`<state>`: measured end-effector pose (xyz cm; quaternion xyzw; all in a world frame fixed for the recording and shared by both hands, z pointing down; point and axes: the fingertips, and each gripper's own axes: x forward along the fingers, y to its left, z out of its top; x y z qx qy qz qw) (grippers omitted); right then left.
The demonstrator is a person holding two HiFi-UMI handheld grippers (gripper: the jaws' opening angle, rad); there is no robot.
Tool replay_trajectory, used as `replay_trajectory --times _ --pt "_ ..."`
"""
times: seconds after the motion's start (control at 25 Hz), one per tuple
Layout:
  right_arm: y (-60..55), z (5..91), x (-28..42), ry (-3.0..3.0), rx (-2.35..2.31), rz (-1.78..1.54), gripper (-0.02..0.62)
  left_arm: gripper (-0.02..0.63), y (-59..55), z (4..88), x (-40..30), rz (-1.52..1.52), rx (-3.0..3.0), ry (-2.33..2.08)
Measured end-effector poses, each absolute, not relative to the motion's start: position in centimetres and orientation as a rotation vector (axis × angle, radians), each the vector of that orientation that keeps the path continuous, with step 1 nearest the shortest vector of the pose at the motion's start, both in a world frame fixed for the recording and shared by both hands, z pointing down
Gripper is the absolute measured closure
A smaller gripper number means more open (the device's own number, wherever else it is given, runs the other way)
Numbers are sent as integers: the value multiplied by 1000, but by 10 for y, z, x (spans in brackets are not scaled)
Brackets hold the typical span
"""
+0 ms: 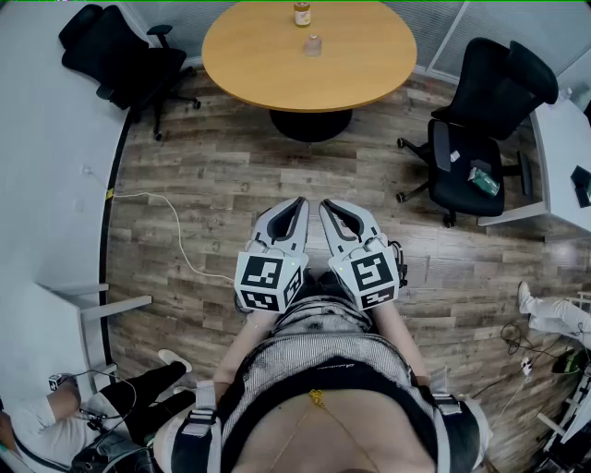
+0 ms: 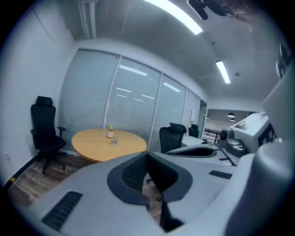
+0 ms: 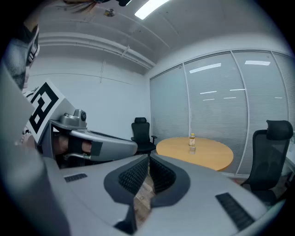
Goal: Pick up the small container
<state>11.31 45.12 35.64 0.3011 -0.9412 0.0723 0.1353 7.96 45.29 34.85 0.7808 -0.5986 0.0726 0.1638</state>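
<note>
While the small container [image 1: 313, 45] stands untouched on the round wooden surface [image 1: 360, 65], the task looks barely begun: the whole approach, the grasp and the lift are yet to be done. The left tool [image 1: 297, 203] and the right tool [image 1: 325, 204] are held side by side close to the person's body, well apart from the surface, each with its jaws pressed together and nothing between them. Both point roughly toward the surface across a stretch of bare floor. The container is a little clear pot toward the far side of the top, just in front of a taller bottle [image 1: 302, 14] with a yellow label; the two are close, though I cannot tell whether they touch. By my reckoning, one tool will have to spread its jaws before it can close on so small a thing without knocking the bottle. The room is an office with a grey-brown plank floor [image 1: 203, 175], where a white cable [image 1: 175, 222] trails at the left. One black office chair [image 1: 120, 55] stands left of the surface and another [image 1: 480, 139] to its right, beside a white desk [image 1: 568, 157]. Behind the surface runs a glass wall with blinds [image 2: 97, 92], under long ceiling lights [image 2: 177, 16].
</note>
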Motion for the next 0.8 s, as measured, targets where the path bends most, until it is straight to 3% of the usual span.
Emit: replay_trajectory --times 0.8 --pt "455 357 154 -2802 809 221 568 586 462 349 119 169 2183 -1747"
